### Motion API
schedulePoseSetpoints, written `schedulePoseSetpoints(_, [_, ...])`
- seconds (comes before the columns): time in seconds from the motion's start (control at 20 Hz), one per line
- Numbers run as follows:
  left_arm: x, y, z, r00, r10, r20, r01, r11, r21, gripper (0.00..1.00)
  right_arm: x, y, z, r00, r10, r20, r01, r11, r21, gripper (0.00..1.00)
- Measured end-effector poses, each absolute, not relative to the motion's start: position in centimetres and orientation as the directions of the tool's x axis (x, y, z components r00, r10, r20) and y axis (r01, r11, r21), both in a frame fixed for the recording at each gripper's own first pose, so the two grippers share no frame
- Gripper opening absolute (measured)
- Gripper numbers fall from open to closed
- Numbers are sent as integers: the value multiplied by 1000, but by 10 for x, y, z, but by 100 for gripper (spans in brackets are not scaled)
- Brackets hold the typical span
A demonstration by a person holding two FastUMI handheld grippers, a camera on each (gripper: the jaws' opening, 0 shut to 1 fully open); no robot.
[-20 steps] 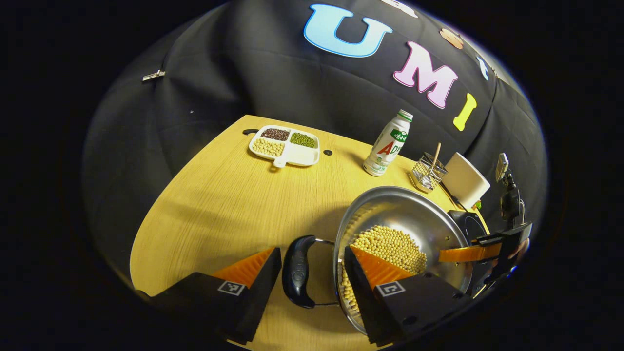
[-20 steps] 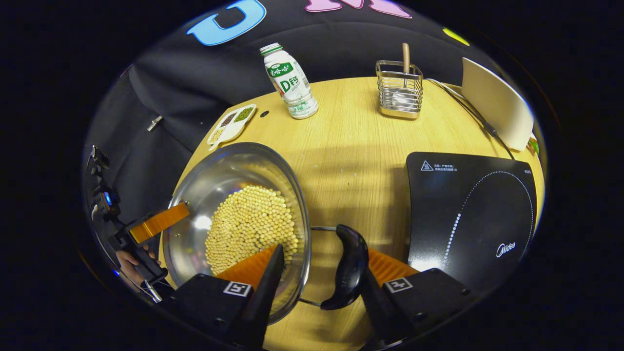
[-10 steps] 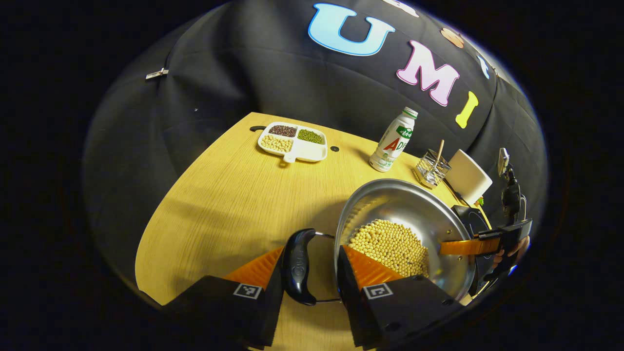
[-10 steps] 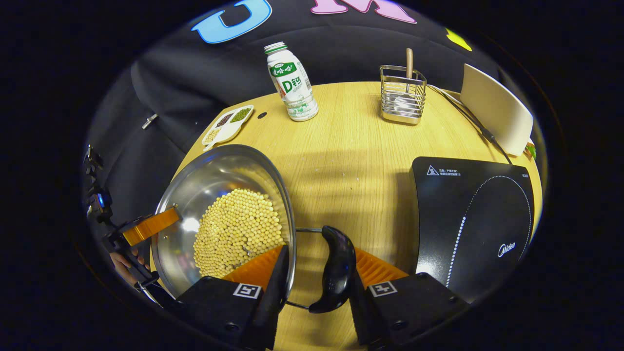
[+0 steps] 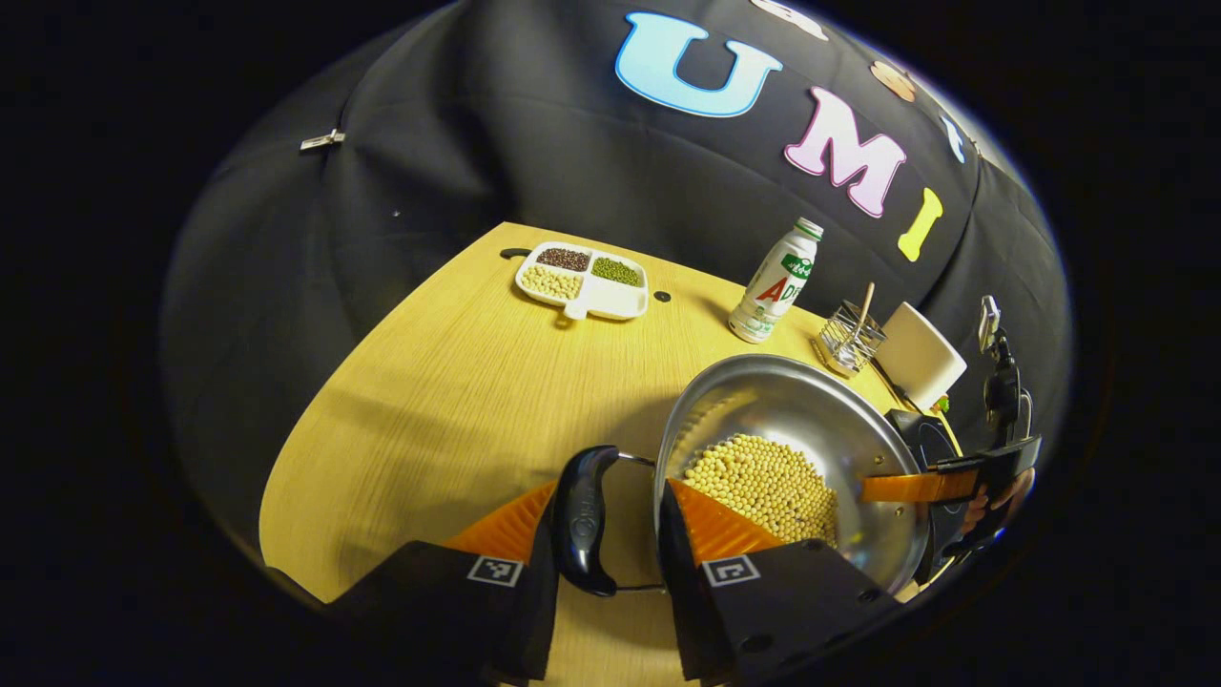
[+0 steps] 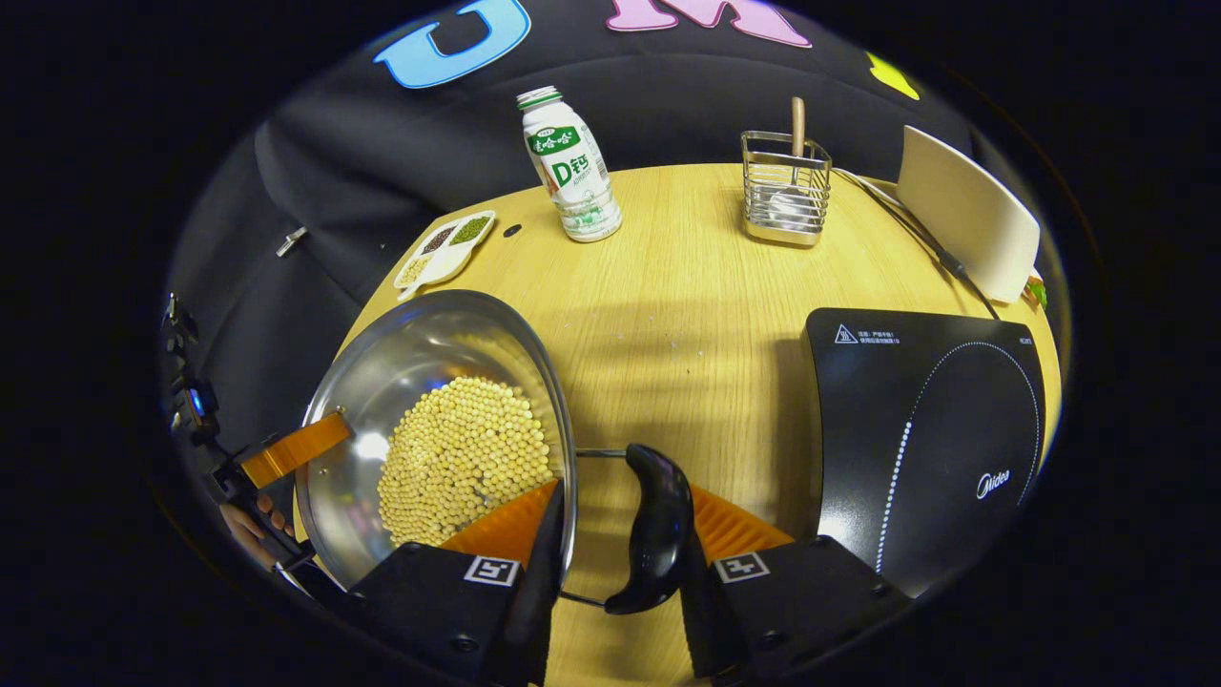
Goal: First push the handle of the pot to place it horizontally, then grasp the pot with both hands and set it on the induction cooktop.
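The pot [image 6: 434,420], steel and half full of pale beans [image 6: 463,453], sits on the wooden table [image 6: 687,315], well left of the black cooktop [image 6: 920,429] as the right gripper view has it. Both of its dark loop handles lie flat out to the sides, so the first step, pushing the handle level, looks done to me. What is left is the carry: lifting the pot and setting it on the cooktop, whose glass is bare.

In the right gripper view, the right gripper [image 6: 610,553] has its two fingers drawn in around the right handle [image 6: 658,539]. One finger lies against the pot's rim side and the other presses the outer curve of the handle, so I judge the handle pinched between them (the contact on the rim side is partly hidden by the pot wall).

In the left gripper view, the left gripper [image 5: 599,539] is likewise narrowed around the left handle [image 5: 579,520], a finger close on each side. It looks clamped, though a sliver of table shows between the handle and the inner finger.

I cannot tell whether the pot's base has left the wood yet.

Behind stand a bottle [image 6: 570,162], a wire rack [image 6: 784,186] and a divided dish [image 5: 584,281].
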State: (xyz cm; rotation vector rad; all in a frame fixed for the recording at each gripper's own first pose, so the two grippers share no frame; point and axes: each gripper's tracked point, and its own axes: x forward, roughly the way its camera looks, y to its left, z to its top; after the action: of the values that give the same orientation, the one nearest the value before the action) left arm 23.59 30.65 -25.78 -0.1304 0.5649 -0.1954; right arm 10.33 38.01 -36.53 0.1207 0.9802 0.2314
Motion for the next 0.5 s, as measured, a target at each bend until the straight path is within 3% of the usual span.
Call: schedulePoseSetpoints(0.5, [207, 305, -241, 826, -191, -530, 122, 979, -162, 52, 87, 379, -342, 541, 259, -800, -169, 966, 197, 59])
